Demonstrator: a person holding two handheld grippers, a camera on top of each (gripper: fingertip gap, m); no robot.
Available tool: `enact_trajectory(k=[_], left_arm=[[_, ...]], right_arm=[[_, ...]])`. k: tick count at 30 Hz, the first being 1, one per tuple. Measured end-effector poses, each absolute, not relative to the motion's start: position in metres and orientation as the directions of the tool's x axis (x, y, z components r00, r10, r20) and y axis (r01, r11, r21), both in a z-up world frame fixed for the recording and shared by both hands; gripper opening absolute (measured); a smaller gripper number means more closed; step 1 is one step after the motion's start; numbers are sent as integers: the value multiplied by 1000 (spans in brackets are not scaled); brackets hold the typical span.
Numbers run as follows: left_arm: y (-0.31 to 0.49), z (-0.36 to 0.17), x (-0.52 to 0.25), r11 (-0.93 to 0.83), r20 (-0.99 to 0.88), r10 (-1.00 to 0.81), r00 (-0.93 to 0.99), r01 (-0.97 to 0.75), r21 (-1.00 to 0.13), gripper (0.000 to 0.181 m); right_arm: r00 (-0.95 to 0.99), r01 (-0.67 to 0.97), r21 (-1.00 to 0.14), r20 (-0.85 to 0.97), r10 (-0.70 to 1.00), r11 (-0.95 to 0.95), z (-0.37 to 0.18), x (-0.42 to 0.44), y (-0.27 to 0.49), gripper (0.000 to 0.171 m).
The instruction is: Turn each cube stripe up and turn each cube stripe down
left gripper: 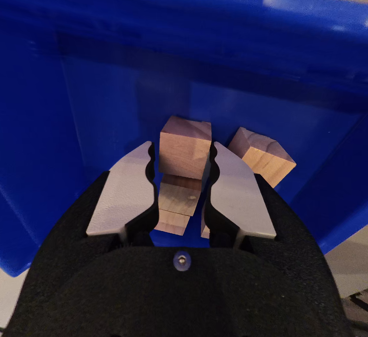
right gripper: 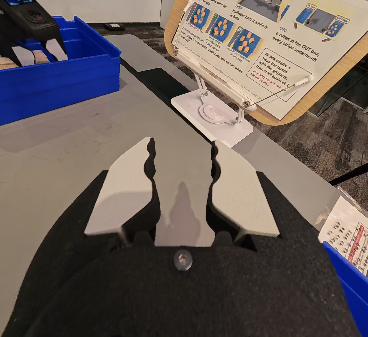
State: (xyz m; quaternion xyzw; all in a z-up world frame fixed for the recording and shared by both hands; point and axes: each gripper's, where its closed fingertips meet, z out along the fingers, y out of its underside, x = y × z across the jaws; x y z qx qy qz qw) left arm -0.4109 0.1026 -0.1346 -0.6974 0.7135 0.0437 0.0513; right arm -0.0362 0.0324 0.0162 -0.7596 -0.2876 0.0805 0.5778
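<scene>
Grey tabletop (right gripper: pixel 59 168) carries a blue bin (left gripper: pixel 79 108) of wooden cubes (left gripper: pixel 185 154); left claw (left gripper: pixel 182 146) and right claw (right gripper: pixel 182 142) spread.

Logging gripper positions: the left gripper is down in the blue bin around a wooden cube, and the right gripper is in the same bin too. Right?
Not quite. The right gripper is not in the bin; the right wrist view shows it open over the bare grey table. The left gripper is in the bin around a cube.
</scene>
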Motion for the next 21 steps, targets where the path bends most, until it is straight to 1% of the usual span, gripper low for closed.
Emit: enact_trajectory(k=[4, 12, 16, 21], left_arm=[[102, -139, -412, 15, -124, -992, -15, -1000, -3, 48], [106, -144, -410, 9, -141, -990, -8, -1000, -8, 53], [104, -144, -411, -3, -121, -993, 4, -1000, -5, 48], [104, -144, -411, -21, -107, -994, 22, -1000, -11, 47]], right_arm=[[822, 346, -922, 210, 530, -171, 16, -35, 33, 54], [818, 363, -914, 219, 532, -183, 12, -36, 33, 55], [816, 365, -913, 218, 535, -184, 11, -37, 33, 55], [814, 372, -908, 218, 539, -194, 8, -38, 34, 55]])
